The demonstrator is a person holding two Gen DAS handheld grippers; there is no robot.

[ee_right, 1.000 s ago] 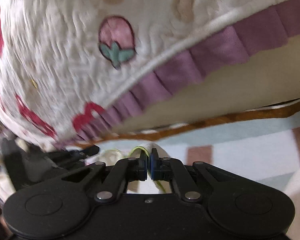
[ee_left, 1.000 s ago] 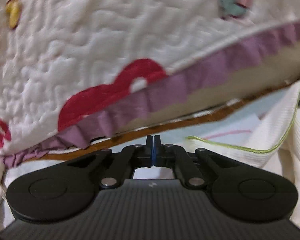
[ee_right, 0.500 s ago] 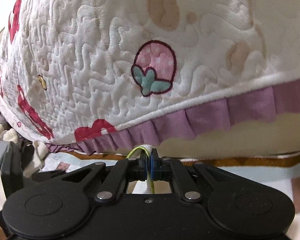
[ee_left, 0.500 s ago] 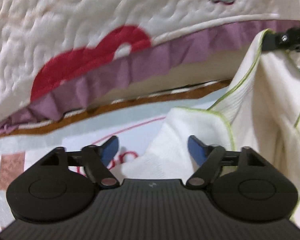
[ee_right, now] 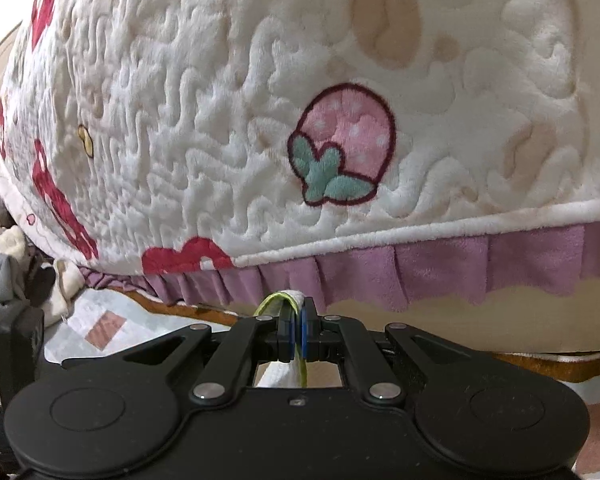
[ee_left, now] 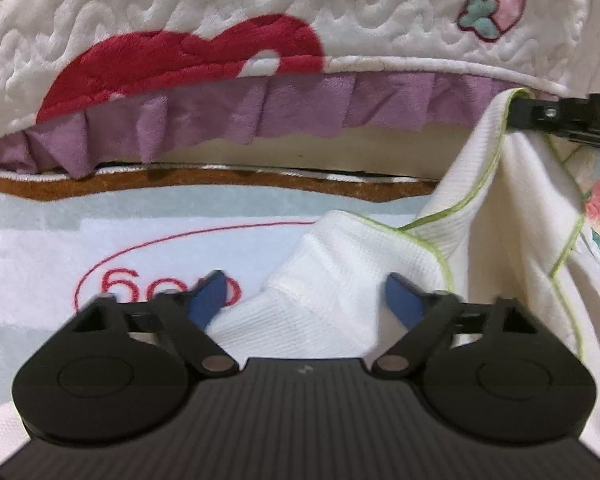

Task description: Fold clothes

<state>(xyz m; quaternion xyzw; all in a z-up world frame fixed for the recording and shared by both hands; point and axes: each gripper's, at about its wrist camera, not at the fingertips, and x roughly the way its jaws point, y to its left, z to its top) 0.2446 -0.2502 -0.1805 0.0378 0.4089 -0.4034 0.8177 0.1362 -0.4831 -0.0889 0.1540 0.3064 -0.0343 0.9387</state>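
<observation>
Change since earlier: I am seeing the left gripper point(ee_left: 302, 300) with its jaws apart where they were pressed together a second ago; they opened wide and have just been closing partway. A fold of the white garment point(ee_left: 332, 300) is now lying between the blue pads point(ee_left: 208, 296), which I am not seeing press on it.
Right gripper: I am keeping the right gripper point(ee_right: 298, 334) clamped, as before, on a lime-stitched corner of the white garment point(ee_right: 278, 376); in the left view it point(ee_left: 516, 114) is holding that corner up at the right edge.
Garment position: the cloth is hanging from the raised corner and draping down onto the mat point(ee_left: 32, 268), ending in a bunched fold at my left jaws.
Edges: the garment's lime-green hem point(ee_left: 444, 216) is running from the lifted corner down and around the lower fold. The blanket's purple frill point(ee_left: 228, 112) is overhanging a cream bed side point(ee_left: 340, 152), and a brown border point(ee_left: 204, 184) is marking the mat's far edge.
Open room: bare mat is lying left of the fold, up to the brown border. The bed is closing off the far side in both views.
Materials: the garment is a fine ribbed or waffle knit, soft and creasing. The quilted blanket point(ee_right: 220, 120) is plush, white, with wavy stitching, red shapes and a pink strawberry point(ee_right: 344, 144). The mat is short-piled, pale blue and white, with a red oval outline and red characters point(ee_left: 124, 280).
Left margin: soft toys point(ee_right: 0, 236) are showing blurred in the right view.
</observation>
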